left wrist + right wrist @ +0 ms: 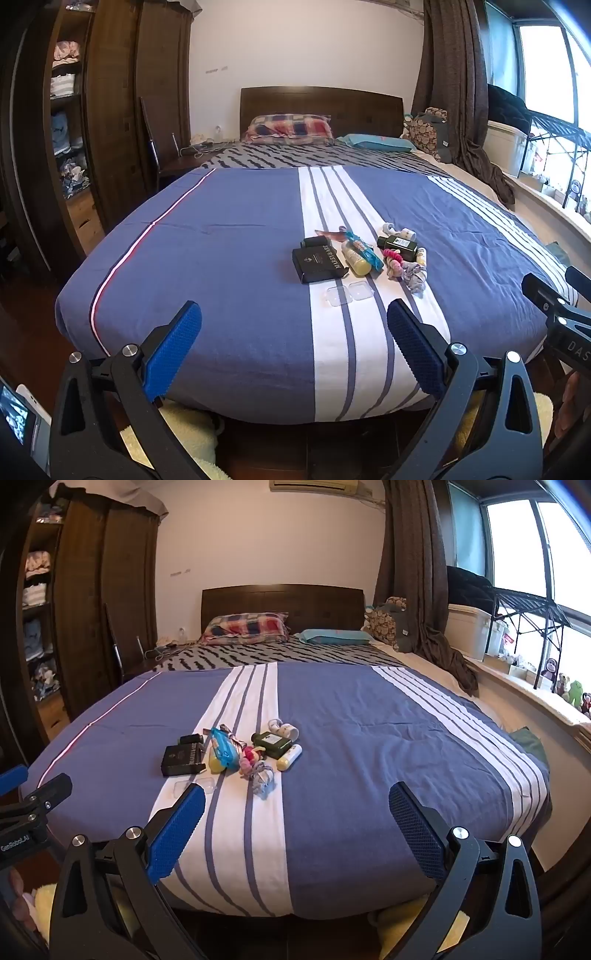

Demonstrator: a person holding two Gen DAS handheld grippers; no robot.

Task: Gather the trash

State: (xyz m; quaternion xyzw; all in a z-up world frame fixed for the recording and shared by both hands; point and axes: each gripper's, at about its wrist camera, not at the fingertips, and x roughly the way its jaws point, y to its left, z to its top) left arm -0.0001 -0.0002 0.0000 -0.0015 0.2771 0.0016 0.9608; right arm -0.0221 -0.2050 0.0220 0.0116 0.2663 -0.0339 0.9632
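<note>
A small heap of items lies on the white stripe of the blue bedspread (229,236): a black box (317,263) (181,761), a clear plastic case (345,293) (179,787), a yellow bottle (355,258) (215,761), a blue wrapper (364,249) (225,749), a dark green bottle (399,243) (272,743), pink and grey scrunchies (404,271) (260,775). My left gripper (293,334) hangs open over the foot of the bed, short of the heap. My right gripper (297,816) is open too, nothing between its fingers, the heap ahead to its left.
A headboard (321,105) and pillows (291,127) stand at the far end. A dark wardrobe (122,110) lines the left wall. A curtain (454,85) and a cluttered windowsill (532,679) run along the right. Fluffy slippers (184,428) lie on the floor below.
</note>
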